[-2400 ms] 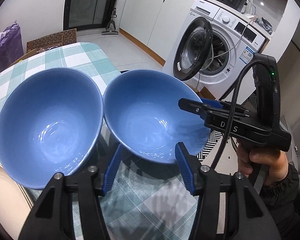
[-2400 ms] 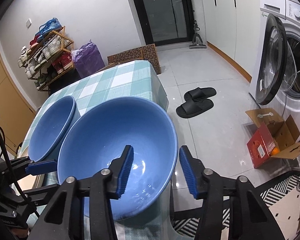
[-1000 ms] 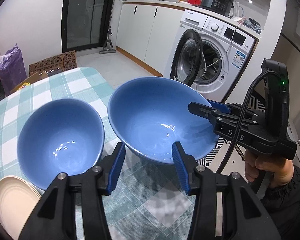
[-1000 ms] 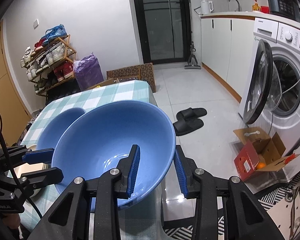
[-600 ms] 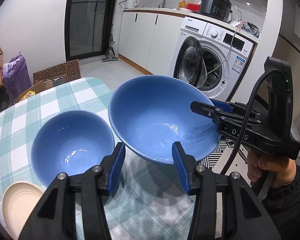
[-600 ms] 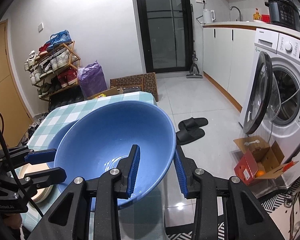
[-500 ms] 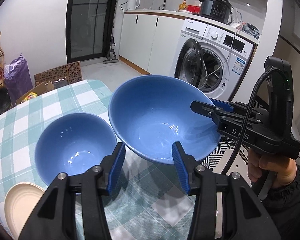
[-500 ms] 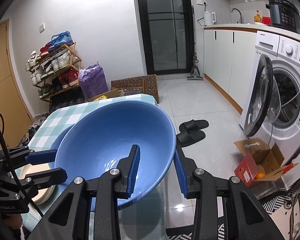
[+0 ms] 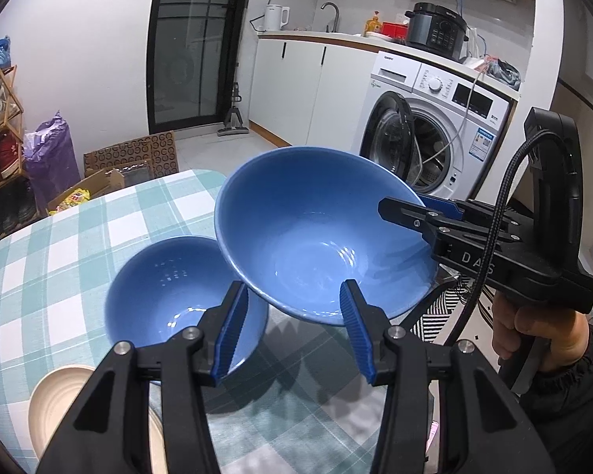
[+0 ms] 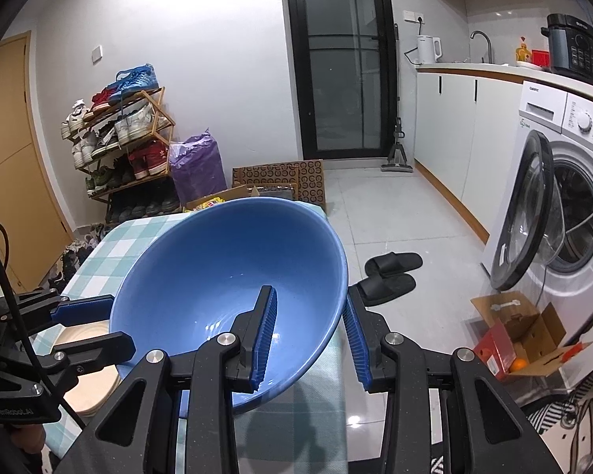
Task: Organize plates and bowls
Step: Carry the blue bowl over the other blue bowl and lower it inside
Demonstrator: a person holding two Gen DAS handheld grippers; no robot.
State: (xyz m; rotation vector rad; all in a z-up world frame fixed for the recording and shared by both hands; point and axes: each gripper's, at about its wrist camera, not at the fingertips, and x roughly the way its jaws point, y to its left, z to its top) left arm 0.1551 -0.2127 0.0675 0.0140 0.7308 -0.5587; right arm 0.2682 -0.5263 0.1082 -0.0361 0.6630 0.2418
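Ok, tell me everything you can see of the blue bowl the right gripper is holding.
The lifted blue bowl is plain, glossy, ceramic-looking and empty. It is tilted, clear of the checked tablecloth. The right gripper pinches its rim, one pad inside, one outside. It overlaps the second blue bowl below; contact unclear.

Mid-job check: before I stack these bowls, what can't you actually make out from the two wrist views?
- Smaller blue bowl: right wrist view, hidden behind the lifted blue bowl.
- Beige plates: both views, count unclear; covered by the left tool and cut off by the fisheye edge.
- Right tool: outer pad's contact hidden behind the bowl wall.
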